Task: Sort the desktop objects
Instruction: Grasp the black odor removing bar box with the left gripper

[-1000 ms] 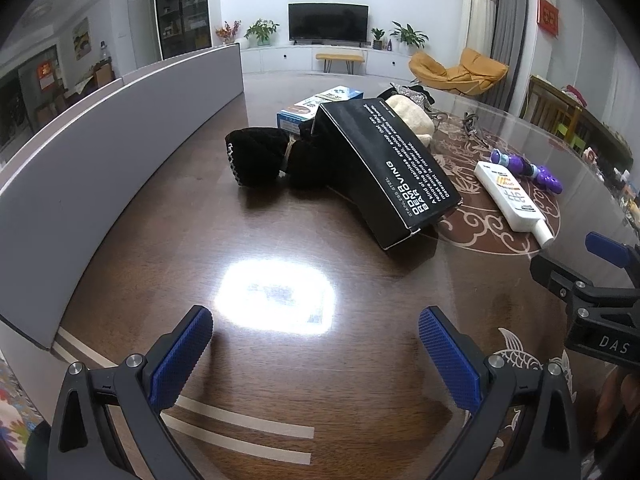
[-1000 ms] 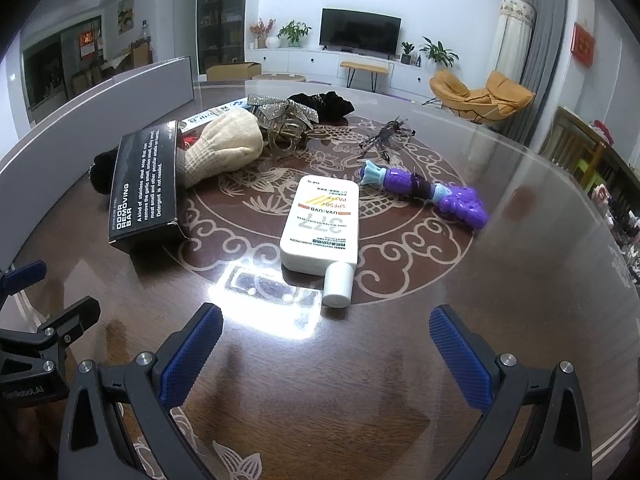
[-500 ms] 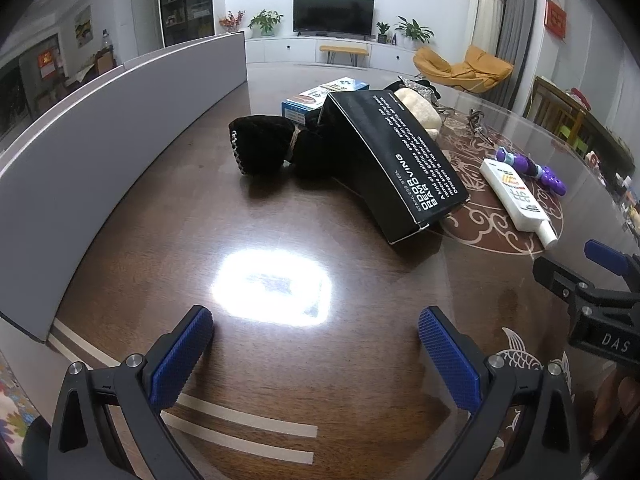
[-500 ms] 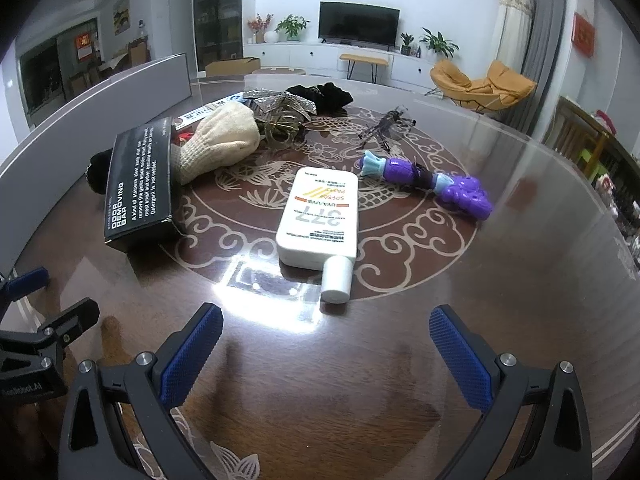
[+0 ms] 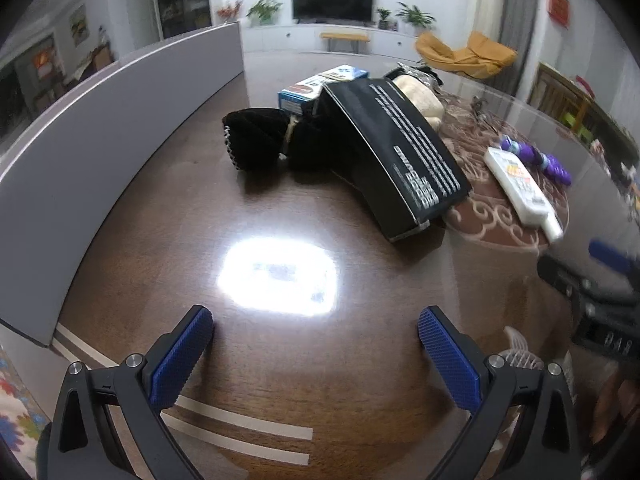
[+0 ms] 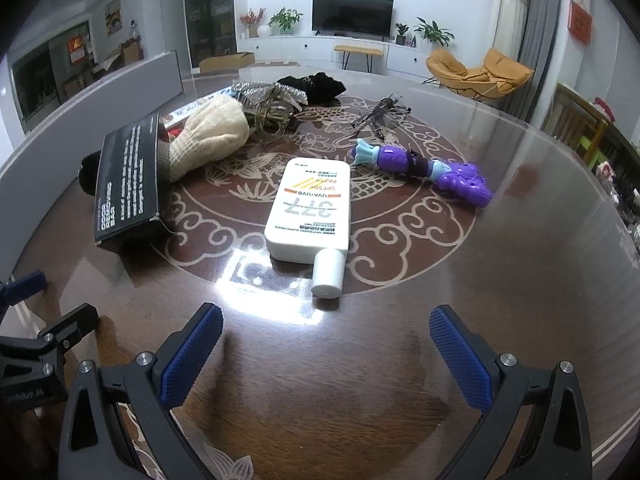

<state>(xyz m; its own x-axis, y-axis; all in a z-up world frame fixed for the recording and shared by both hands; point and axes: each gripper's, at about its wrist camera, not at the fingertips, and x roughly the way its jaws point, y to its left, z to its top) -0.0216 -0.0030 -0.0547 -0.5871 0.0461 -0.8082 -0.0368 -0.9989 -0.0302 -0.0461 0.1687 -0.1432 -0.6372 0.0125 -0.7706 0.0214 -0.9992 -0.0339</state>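
Both grippers hover open and empty over a dark wooden table [image 5: 168, 216]. My left gripper [image 5: 316, 344] faces a long black box [image 5: 396, 152] that leans on a black knitted glove [image 5: 256, 140], with a blue and white carton [image 5: 320, 86] behind. My right gripper [image 6: 326, 340] sits just short of a white sunscreen bottle [image 6: 310, 208], cap toward me. Beyond it lie a purple toy [image 6: 432, 170], a cream knitted glove [image 6: 208, 140], the black box [image 6: 128, 176], silver sequinned fabric [image 6: 268, 94], black cloth [image 6: 316, 86] and folded glasses [image 6: 378, 114].
A grey panel [image 5: 100, 136] runs along the table's left side. The right gripper's body [image 5: 592, 304] shows at the right edge of the left wrist view, and the left gripper's body [image 6: 36, 344] at the lower left of the right wrist view.
Both grippers have crept forward toward the objects, which look slightly nearer. Nothing on the table has moved and both stay open.
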